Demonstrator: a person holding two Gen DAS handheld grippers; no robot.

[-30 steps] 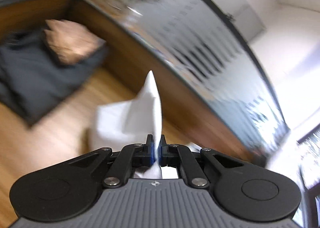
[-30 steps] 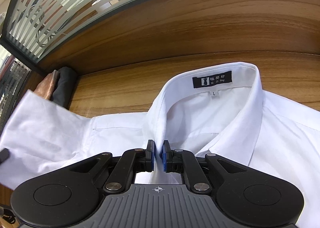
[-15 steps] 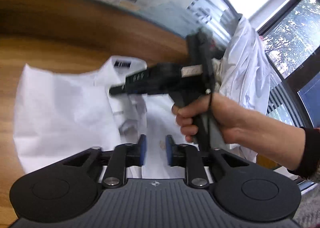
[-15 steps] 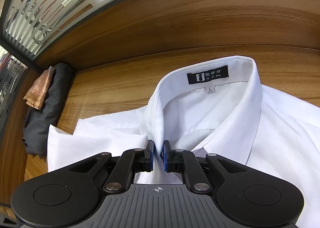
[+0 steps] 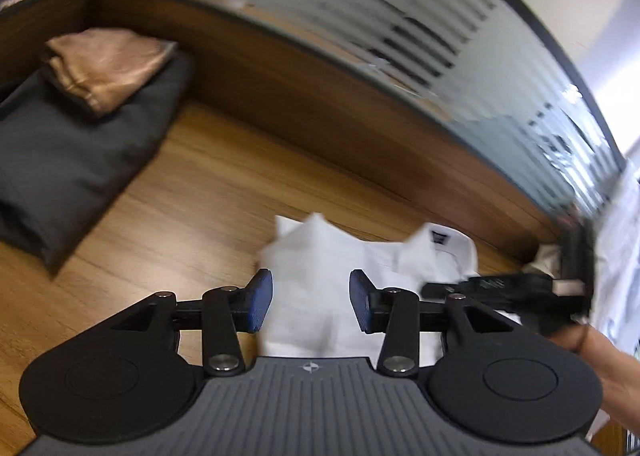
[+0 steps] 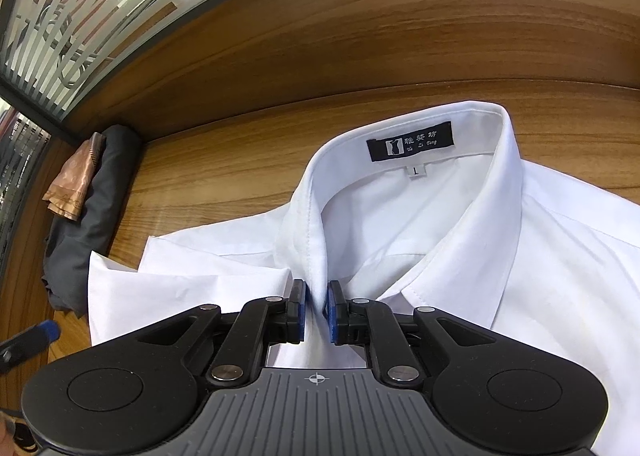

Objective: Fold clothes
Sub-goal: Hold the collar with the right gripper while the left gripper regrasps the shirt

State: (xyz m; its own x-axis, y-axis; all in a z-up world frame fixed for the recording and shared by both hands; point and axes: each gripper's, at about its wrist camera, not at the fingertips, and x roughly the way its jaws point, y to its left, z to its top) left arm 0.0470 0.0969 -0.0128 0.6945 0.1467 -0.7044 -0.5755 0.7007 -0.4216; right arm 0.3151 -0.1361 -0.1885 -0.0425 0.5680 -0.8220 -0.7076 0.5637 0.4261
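The right gripper (image 6: 316,310) is pinching the white shirt (image 6: 500,256) collar; the left gripper (image 5: 311,306), at its nine o'clock, is opening, gripping nothing.

Folded dark grey cloth (image 5: 76,160) at the desk's (image 5: 192,208) far left corner; folded copper-brown cloth (image 5: 104,64) lies on top.

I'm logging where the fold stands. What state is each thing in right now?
white shirt: lying flat on the wooden table, collar standing open, left sleeve folded in over the body.
left hand-held gripper: jaws opening, nothing pinched between them, above the sleeve.
right hand-held gripper: nearly shut, pinching the collar's front edge.
dark garment: folded, set aside in the corner.
tan cloth: folded, on top of the dark garment.
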